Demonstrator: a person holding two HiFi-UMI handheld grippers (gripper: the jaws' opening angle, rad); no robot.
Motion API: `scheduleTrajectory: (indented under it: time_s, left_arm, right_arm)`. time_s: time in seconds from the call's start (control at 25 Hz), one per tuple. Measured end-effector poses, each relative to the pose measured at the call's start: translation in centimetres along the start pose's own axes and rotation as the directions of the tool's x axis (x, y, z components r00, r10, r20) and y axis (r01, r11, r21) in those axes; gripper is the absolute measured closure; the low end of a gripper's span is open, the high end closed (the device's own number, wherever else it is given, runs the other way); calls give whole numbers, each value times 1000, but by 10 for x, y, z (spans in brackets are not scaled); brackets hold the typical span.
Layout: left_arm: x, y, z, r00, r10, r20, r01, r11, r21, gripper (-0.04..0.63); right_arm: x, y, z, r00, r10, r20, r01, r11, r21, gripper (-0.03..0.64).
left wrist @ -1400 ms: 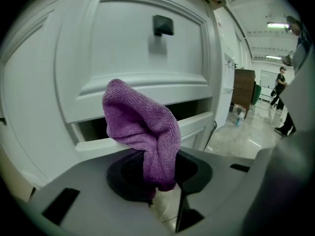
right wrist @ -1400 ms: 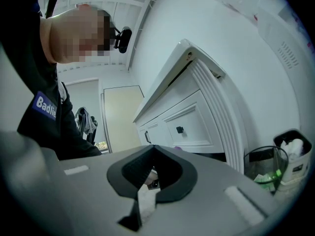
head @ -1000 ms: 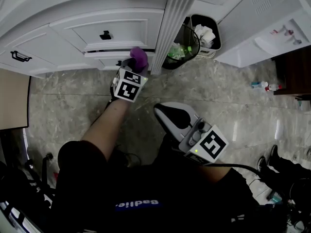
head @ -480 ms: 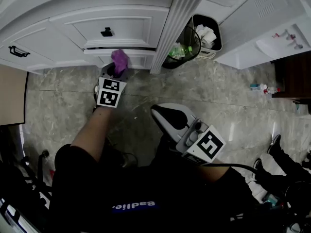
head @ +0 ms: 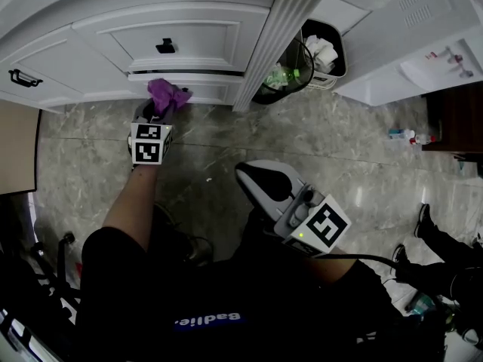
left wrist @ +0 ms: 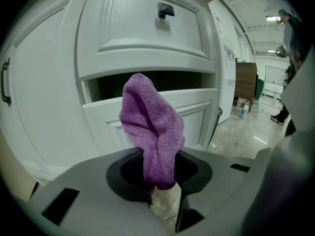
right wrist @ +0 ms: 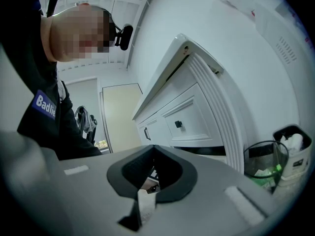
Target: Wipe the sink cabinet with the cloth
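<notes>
A purple cloth (head: 167, 95) (left wrist: 150, 127) is clamped in my left gripper (head: 155, 111) (left wrist: 160, 181) and sticks up out of its jaws. It is held against the lower drawer front of the white sink cabinet (head: 189, 36) (left wrist: 142, 33), just under the dark gap below the upper drawer with the black knob (head: 165, 47) (left wrist: 166, 10). My right gripper (head: 264, 183) (right wrist: 147, 191) hangs back near my body, above the floor, jaws together with nothing between them. The cabinet (right wrist: 187, 117) shows ahead of it.
A black waste bin (head: 298, 70) (right wrist: 275, 156) lined with a bag and full of rubbish stands right of the cabinet's fluted post. A bottle (head: 404, 134) lies on the marble floor (head: 226, 142). A dark wooden unit (head: 453, 111) is at far right.
My left gripper has slid the purple cloth leftwards along the lower drawer front, from near the post towards the drawer's middle. The right gripper has stayed about where it was.
</notes>
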State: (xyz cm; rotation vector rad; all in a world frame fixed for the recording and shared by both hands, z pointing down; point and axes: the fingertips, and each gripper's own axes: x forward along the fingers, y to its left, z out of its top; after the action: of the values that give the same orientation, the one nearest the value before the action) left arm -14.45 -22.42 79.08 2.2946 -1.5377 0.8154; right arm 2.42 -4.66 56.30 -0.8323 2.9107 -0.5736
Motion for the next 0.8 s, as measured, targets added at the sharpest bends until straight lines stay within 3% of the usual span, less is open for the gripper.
scheduleTrajectory:
  time_s: [0.32,0.48,0.68,0.8]
  left_arm:
    - [-27,-22,21,995,-33,99,32,999,8,485]
    - [-23,-1,3,999,36,26,-35,999,-10,485]
    - [-12,53,-38,986,149,-80,-152,988,-33,485]
    - [2,53,-50,983,132,-124,-138,990,-35,485]
  right_arm:
    - [8,2,3,1000,17,24,-18,1000,18,615]
    - [12,3,3,999,25,26,-26,999,26,615]
    - [10,4,-3,1000,27,1,-27,1000,12,615]
    - [7,4,-6,1000,22,-14,-22,1000,6,615]
